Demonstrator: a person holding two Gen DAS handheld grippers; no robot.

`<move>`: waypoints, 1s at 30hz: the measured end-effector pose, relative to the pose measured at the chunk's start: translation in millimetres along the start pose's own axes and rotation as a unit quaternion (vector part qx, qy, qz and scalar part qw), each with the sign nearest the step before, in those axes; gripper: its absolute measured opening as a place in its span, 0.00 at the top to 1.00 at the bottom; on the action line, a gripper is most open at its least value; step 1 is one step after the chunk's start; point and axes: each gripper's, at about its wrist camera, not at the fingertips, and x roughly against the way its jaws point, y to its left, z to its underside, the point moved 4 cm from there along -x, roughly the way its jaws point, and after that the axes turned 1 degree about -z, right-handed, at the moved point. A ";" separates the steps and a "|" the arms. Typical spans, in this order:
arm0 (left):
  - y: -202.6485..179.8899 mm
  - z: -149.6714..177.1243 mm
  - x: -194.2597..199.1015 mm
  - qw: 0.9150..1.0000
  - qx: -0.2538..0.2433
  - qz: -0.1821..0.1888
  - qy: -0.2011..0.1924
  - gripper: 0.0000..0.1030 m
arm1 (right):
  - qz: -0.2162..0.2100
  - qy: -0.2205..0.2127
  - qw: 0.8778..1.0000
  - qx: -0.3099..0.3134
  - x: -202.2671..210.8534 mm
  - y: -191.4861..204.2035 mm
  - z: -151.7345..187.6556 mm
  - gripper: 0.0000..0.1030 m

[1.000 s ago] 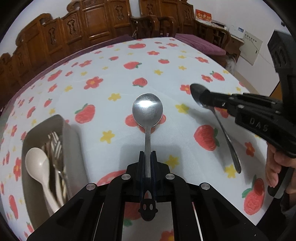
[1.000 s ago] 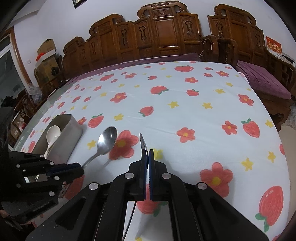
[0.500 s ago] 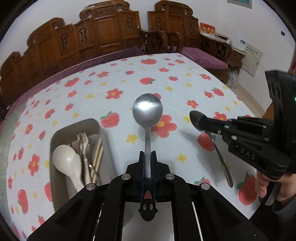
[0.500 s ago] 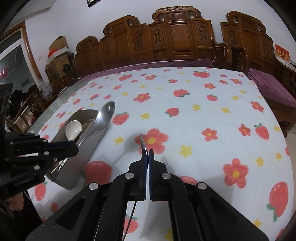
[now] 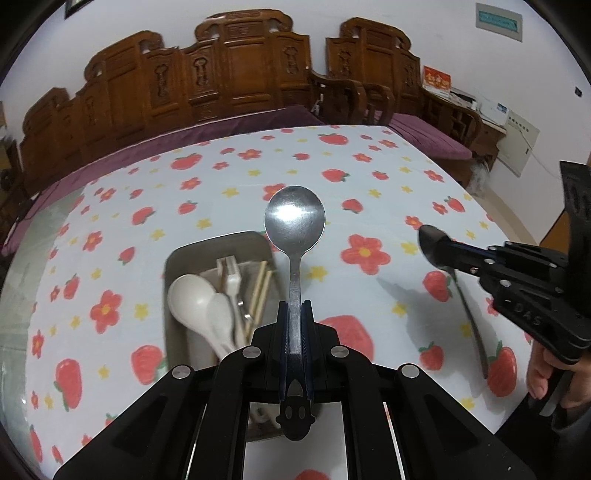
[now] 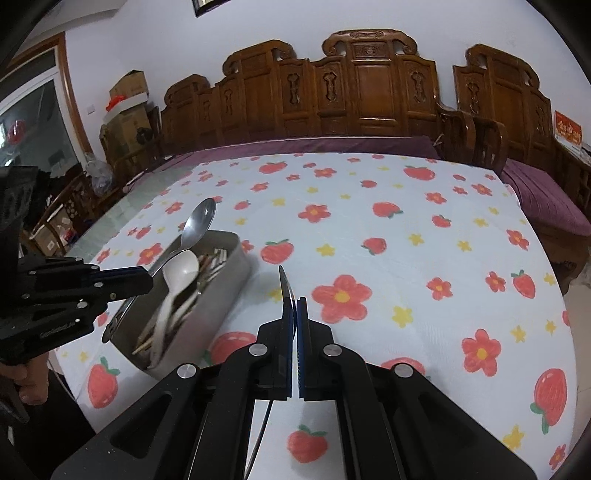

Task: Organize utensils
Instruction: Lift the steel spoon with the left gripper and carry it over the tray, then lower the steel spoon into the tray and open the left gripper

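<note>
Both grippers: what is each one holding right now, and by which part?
Left gripper clamps a metal spoon by its handle, bowl forward above the utensil tray. Right gripper clamps a second metal spoon just behind its bowl, handle hanging below.

tablecloth (image 5: 229,206): white, printed with red strawberries, red flowers and small yellow flowers
spoon (image 5: 294,221) held ahead of the left gripper (image 5: 294,314): shiny silver
left gripper: black, with blue pads
right gripper (image 6: 295,314): black, with blue pads
tray (image 6: 225,280) left of the right gripper: dull grey metal
plastic spoons (image 5: 195,302) in the tray: cream white
chopsticks (image 5: 260,286) in the tray: pale tan
bench (image 6: 354,96) beyond the table: carved reddish-brown wood
cushion (image 6: 546,195): purple
wall (image 5: 369,18): white
</note>
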 end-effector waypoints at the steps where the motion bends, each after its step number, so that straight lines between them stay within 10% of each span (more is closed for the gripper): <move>1: 5.9 2.1 1.3 1.000 0.003 -0.003 0.000 0.94 | 0.000 0.000 1.000 0.005 2.0 4.7 -2.1 0.98; 30: 78.1 39.2 -64.9 0.995 0.048 -0.049 0.074 0.94 | -0.005 0.019 0.999 0.049 0.9 60.7 -5.2 0.98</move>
